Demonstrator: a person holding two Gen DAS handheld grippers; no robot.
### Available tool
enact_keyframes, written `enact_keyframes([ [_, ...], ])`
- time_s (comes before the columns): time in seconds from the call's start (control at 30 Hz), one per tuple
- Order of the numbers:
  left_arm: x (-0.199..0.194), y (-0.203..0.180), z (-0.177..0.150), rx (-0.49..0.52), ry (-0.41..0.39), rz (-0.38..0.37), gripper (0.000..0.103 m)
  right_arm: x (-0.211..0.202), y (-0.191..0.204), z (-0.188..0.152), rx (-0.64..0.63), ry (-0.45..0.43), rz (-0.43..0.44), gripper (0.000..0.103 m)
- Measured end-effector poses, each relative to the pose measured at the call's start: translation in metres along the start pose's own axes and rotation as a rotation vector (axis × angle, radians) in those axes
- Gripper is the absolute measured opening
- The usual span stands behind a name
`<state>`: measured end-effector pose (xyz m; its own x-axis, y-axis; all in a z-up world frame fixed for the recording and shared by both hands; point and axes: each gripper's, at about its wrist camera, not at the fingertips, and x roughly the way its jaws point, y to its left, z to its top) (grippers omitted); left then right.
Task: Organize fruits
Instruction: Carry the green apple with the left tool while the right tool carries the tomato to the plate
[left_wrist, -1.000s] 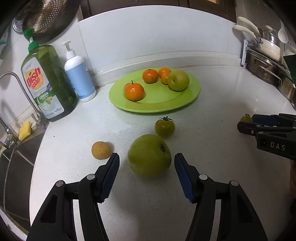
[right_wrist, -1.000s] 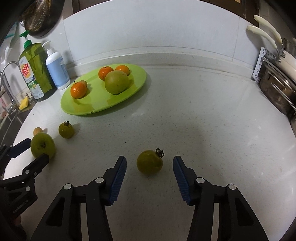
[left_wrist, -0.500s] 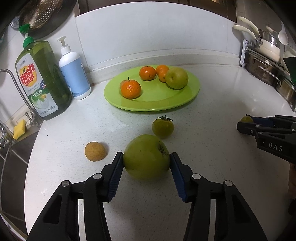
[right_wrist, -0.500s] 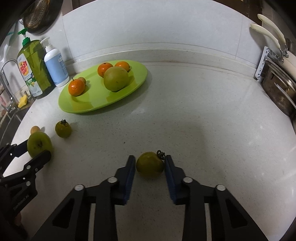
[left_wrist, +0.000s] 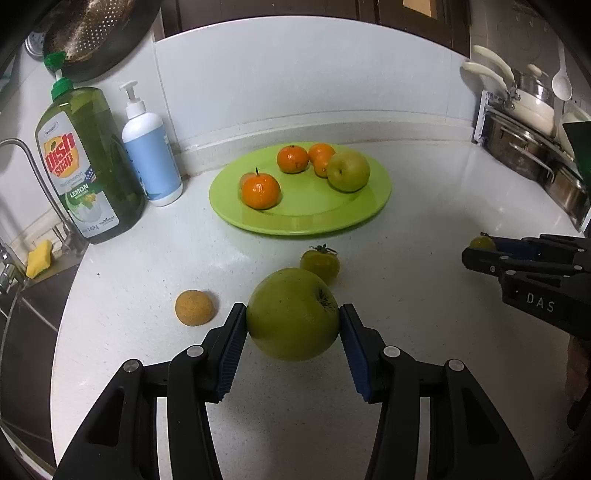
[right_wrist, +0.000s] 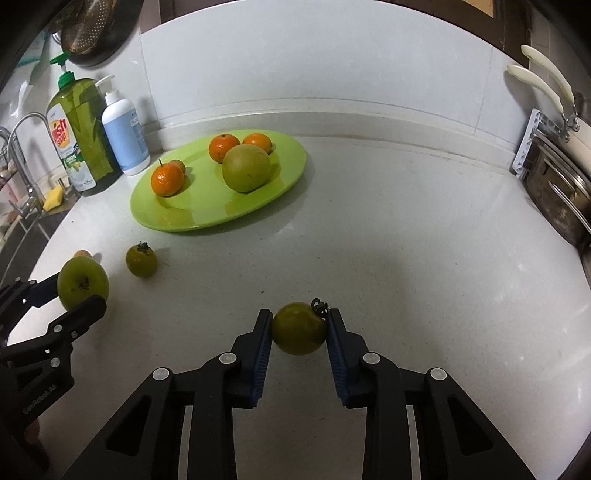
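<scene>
We are gripping the big green apple (left_wrist: 291, 314) with our left gripper (left_wrist: 292, 332), its blue pads (left_wrist: 231, 350) pressing on both sides of the fruit low over the white counter (left_wrist: 424, 206), and we are clamping a small green tomato (right_wrist: 299, 328) in our right gripper (right_wrist: 300, 332), jaws drawn narrow against its sides with the curled stem next to the right pad. Just beyond the apple another green tomato (left_wrist: 320, 261) is sitting on the counter, and a small tan round fruit (left_wrist: 194, 307) is lying to the apple's left, apart from it. Farther back the green plate (left_wrist: 295, 218) is carrying three oranges and a yellow-green apple (left_wrist: 348, 171). Beside the plate, by the wall, a dish soap bottle (left_wrist: 88, 166) and a white pump bottle (left_wrist: 150, 155) are standing upright
</scene>
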<state>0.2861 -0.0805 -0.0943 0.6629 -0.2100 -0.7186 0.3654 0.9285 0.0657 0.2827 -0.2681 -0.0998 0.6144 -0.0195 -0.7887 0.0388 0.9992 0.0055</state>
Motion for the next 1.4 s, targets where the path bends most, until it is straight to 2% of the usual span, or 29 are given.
enact_keyframes([
  [0.43,-0.035,0.007,0.007,-0.039,-0.05,-0.035,0.05,-0.037,0.017,0.006,-0.02,-0.066,0.051,0.03],
  [0.8,-0.067,0.02,0.024,0.0,-0.122,-0.08,0.05,-0.067,0.038,0.013,-0.022,-0.123,0.093,0.03],
  [1.13,-0.074,0.042,0.048,0.045,-0.145,-0.127,0.05,-0.075,0.063,0.035,-0.029,-0.166,0.116,0.03],
  [1.4,-0.062,0.063,0.076,0.093,-0.149,-0.14,0.05,-0.064,0.083,0.062,-0.034,-0.184,0.127,0.03],
])
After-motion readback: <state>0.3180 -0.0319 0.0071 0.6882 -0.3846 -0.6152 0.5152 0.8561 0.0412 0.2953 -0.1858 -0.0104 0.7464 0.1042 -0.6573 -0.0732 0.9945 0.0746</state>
